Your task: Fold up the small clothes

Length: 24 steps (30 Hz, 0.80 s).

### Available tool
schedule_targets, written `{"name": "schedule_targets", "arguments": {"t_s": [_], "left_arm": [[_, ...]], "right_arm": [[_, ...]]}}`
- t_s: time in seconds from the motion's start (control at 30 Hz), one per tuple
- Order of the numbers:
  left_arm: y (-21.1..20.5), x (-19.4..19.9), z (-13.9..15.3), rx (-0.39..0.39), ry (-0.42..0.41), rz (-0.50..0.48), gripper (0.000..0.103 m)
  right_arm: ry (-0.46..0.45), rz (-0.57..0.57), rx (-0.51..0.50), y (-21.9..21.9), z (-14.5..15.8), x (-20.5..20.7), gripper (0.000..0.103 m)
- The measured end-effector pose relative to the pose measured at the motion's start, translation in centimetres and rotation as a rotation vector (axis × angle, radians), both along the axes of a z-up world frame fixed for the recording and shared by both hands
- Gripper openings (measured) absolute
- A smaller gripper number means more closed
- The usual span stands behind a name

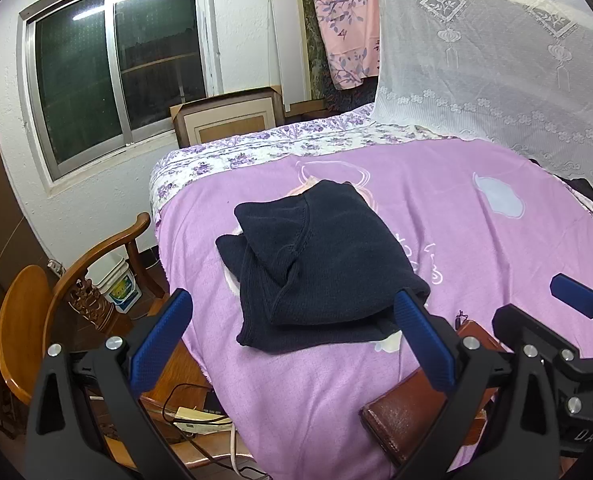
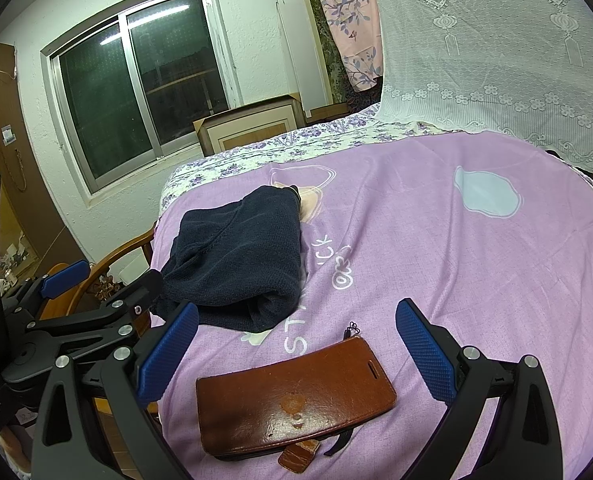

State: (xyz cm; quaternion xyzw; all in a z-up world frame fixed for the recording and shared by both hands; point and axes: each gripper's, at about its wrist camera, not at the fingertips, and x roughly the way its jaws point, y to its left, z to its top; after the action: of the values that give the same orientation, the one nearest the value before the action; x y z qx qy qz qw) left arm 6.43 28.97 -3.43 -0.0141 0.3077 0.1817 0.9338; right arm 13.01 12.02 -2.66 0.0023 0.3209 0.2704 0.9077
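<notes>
Folded garment (image 1: 316,264) near bed edge (image 1: 176,280)

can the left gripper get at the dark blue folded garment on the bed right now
Probably yes. The left gripper is open and aimed at the dark blue garment, with only bare purple bedspread between them. The brown wallet case lies off to its right.

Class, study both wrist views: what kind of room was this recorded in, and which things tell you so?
Most likely a home bedroom. A bed with a purple sheet fills the view, a lace mosquito net hangs over its far side, and a wooden chair stands beside it under a window.
</notes>
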Motion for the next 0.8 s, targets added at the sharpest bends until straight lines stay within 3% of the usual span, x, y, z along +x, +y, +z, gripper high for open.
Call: {"name": "schedule_targets", "arguments": {"t_s": [0.8], "left_arm": [[-0.34, 0.00, -0.01, 0.001, 0.014, 0.017, 0.099]], "right_arm": [[0.000, 0.000, 0.001, 0.02, 0.00, -0.01, 0.100]]}}
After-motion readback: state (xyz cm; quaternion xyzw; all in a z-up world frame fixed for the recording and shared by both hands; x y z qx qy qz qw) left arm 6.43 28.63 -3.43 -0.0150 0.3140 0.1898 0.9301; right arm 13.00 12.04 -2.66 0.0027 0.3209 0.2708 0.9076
